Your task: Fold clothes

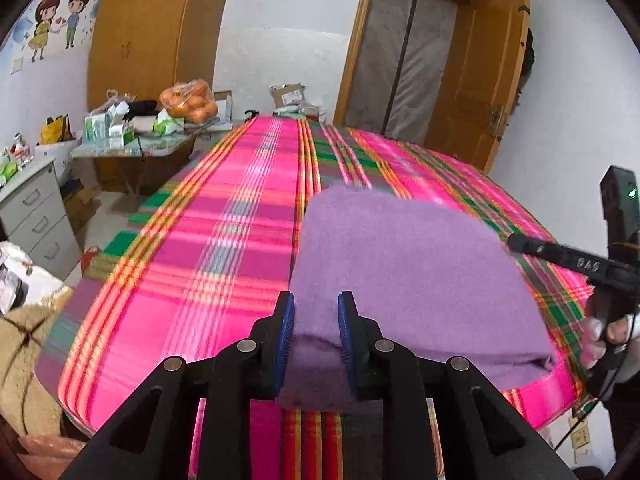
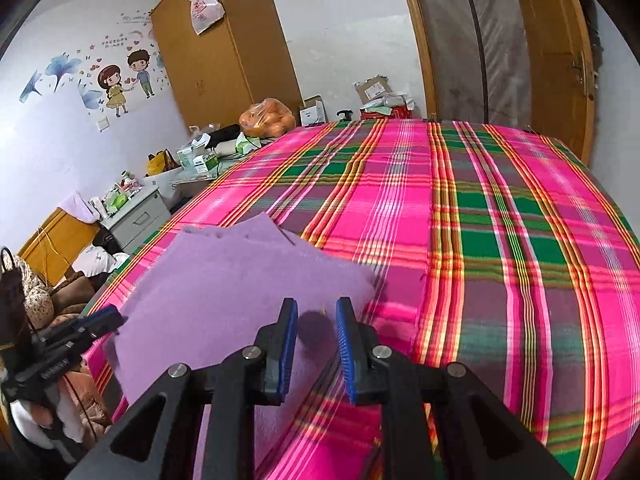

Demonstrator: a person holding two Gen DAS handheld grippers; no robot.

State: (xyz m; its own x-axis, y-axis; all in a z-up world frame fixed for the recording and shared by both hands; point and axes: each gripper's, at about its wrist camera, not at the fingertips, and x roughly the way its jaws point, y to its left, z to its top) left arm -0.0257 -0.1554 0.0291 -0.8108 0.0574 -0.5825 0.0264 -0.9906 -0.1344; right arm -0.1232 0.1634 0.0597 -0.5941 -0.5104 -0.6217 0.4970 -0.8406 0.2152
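While the soft purple fleece cloth (image 1: pixel 416 264) lies folded on the bed with the pink, green and orange checked cover (image 1: pixel 208 236), near its front edge, the left gripper (image 1: pixel 316 340) holds the near fold of this cloth between its blue ribbed fingers (image 1: pixel 286 340). The right gripper (image 2: pixel 317 350) hangs just above the right corner of the cloth; its fingers (image 2: pixel 345 350) stand a little apart and hold nothing. In the left wrist view, a hand in a white glove (image 1: pixel 612 336) grips the handle of the right gripper. Behind the bed stand a wooden wardrobe (image 2: pixel 224 48) and a cluttered desk (image 1: pixel 160 146).
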